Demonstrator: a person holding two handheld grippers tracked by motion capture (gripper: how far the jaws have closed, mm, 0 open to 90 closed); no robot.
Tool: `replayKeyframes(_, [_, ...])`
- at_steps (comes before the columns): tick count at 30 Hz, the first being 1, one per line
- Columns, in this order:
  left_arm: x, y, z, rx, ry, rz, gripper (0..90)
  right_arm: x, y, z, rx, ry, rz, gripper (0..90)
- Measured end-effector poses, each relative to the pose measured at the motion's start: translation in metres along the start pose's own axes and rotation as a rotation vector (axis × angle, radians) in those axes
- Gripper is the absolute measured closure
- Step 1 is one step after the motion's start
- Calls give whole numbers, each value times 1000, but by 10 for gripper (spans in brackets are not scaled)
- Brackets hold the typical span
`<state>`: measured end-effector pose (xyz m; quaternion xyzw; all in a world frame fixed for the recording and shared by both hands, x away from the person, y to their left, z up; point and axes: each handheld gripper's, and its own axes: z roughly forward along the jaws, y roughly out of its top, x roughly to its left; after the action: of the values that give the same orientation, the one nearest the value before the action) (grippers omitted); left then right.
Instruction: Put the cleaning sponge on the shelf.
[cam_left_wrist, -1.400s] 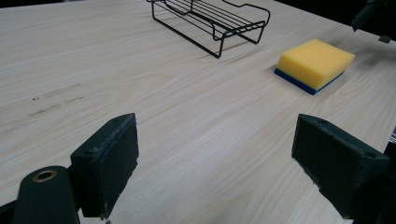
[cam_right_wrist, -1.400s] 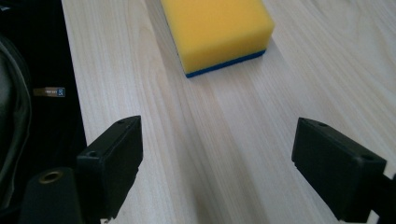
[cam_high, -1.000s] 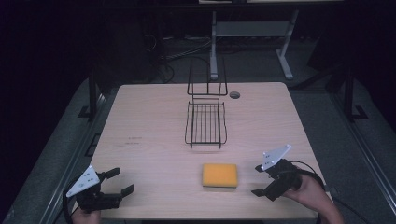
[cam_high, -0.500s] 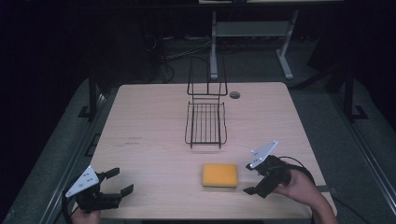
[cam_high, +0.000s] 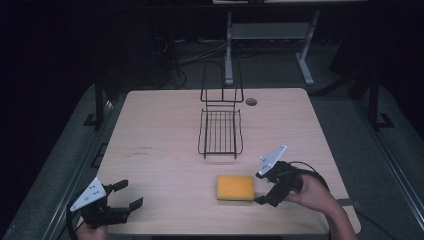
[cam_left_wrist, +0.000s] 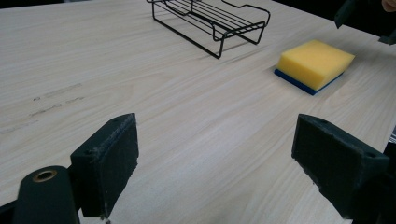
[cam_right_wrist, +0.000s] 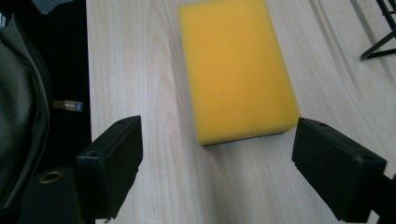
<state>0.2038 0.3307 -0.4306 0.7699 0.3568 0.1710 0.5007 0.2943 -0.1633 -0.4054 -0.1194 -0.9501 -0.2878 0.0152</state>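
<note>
A yellow sponge (cam_high: 235, 187) with a dark blue underside lies flat on the wooden table (cam_high: 160, 130), near its front edge. My right gripper (cam_high: 261, 187) stands open just to the right of the sponge (cam_right_wrist: 236, 65), its jaws wider than the sponge's near end and a short way off it. Far off at the front left corner, my left gripper (cam_high: 129, 195) is open with nothing between its jaws. From there the sponge (cam_left_wrist: 315, 63) lies ahead to the right. A black wire rack (cam_high: 220, 131) stands at the table's middle.
The rack (cam_left_wrist: 210, 21) has a tall wire back at its far end. A small dark round cap (cam_high: 251, 101) sits in the table near the back edge. A metal stand (cam_high: 270, 35) is on the floor behind the table. Dark floor surrounds the table.
My right gripper has moved left, closing in on the sponge's right end. The left gripper has stayed where it was.
</note>
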Motion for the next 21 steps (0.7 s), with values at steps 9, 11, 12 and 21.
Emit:
replayKeyframes(9, [0, 0, -1, -2, 3, 1, 140, -2, 7, 4, 9, 11, -8, 154])
replayKeyframes(11, [0, 0, -1, -4, 7, -1, 140, -3, 9, 6, 10, 18, -12, 154])
replayKeyframes(12, [0, 0, -1, -4, 7, -1, 140, -3, 9, 6, 10, 18, -12, 154])
replayKeyframes(21, [2, 0, -3, -6, 9, 1, 140, -3, 24, 15, 24, 26, -36, 154])
